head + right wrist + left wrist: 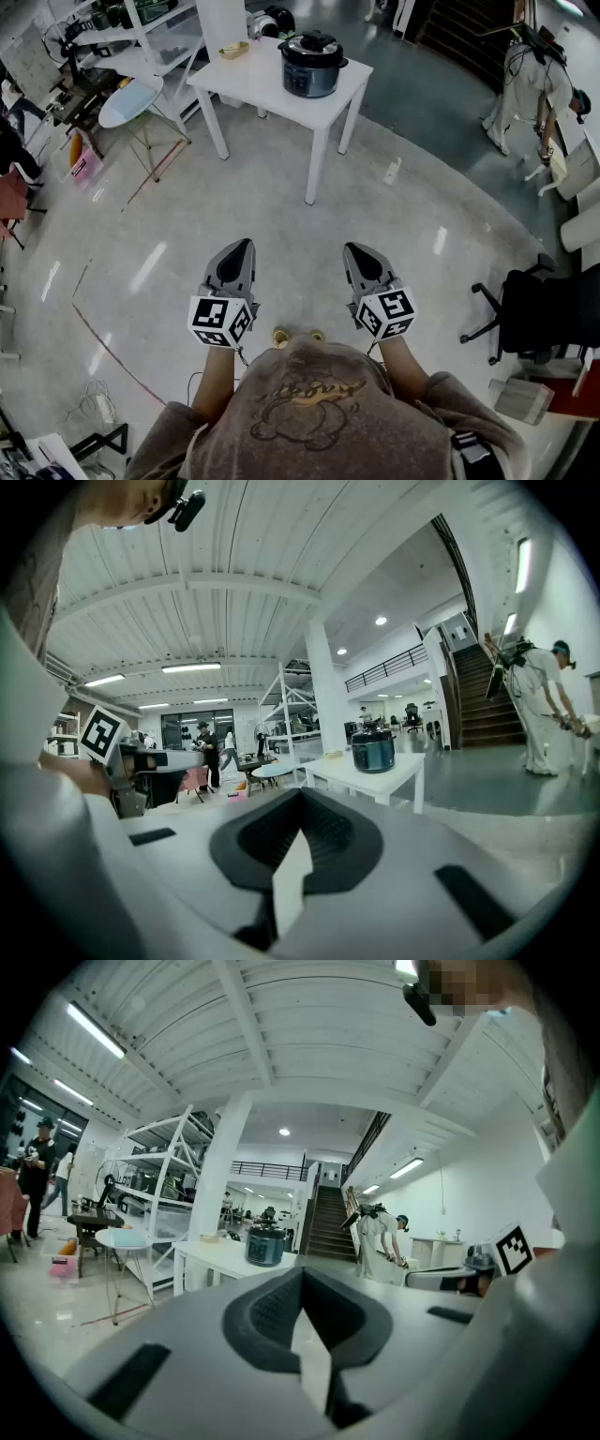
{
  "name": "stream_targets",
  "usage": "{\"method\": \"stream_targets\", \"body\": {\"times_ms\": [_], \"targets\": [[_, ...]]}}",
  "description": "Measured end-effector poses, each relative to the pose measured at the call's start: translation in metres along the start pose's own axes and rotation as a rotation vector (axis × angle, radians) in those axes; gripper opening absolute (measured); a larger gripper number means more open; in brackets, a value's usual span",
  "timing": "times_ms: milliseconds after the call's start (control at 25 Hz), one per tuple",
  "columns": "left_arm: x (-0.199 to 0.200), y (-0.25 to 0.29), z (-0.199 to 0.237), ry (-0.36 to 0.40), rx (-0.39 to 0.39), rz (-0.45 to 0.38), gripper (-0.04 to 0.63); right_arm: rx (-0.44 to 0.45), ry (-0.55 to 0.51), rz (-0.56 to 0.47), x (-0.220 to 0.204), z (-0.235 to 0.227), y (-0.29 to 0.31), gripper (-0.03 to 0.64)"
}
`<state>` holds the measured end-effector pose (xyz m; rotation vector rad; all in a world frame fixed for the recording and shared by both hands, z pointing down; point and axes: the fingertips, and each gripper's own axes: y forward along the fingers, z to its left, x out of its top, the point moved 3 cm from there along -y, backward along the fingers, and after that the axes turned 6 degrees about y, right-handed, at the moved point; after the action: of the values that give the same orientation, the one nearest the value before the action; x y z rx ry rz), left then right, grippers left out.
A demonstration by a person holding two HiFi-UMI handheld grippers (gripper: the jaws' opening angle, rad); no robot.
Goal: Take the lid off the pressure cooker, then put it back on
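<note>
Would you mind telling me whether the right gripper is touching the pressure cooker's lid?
Apart. The head view shows bare floor between the right gripper and the table bearing the lidded pressure cooker.

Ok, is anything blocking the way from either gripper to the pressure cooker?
Nothing visible. Only bare floor lies between the left gripper, the right gripper and the white table, and the pressure cooker stands toward the table's right end with no object in front of it.

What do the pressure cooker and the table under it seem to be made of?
Pressure cooker: likely metal body, dark blue-grey with a soft sheen; its lid looks black, glossy plastic or coated metal. Table: white, matte, smooth top and square legs, probably painted wood or laminate.
</note>
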<state>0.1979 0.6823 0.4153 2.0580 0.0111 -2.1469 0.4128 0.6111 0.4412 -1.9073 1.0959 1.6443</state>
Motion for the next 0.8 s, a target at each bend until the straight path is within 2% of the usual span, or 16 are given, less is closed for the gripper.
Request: {"method": "stream_targets", "body": {"times_ms": [440,640,800], "targets": [[-0.003,0.014,0.016,0.021,-0.036,-0.005,0.003,-0.011,-0.004,0.011,-0.007,0.002,0.024,-0.005],[-0.002,0.019,0.027,0.055,-0.062,-0.008,0.003,-0.024,0.011,-0.005,-0.006,0.009,0.039,-0.005],[-0.004,0.030,0.041,0.047,-0.064,-0.005,0.003,-0.018,0.006,-0.002,-0.004,0.012,0.056,-0.005]]}}
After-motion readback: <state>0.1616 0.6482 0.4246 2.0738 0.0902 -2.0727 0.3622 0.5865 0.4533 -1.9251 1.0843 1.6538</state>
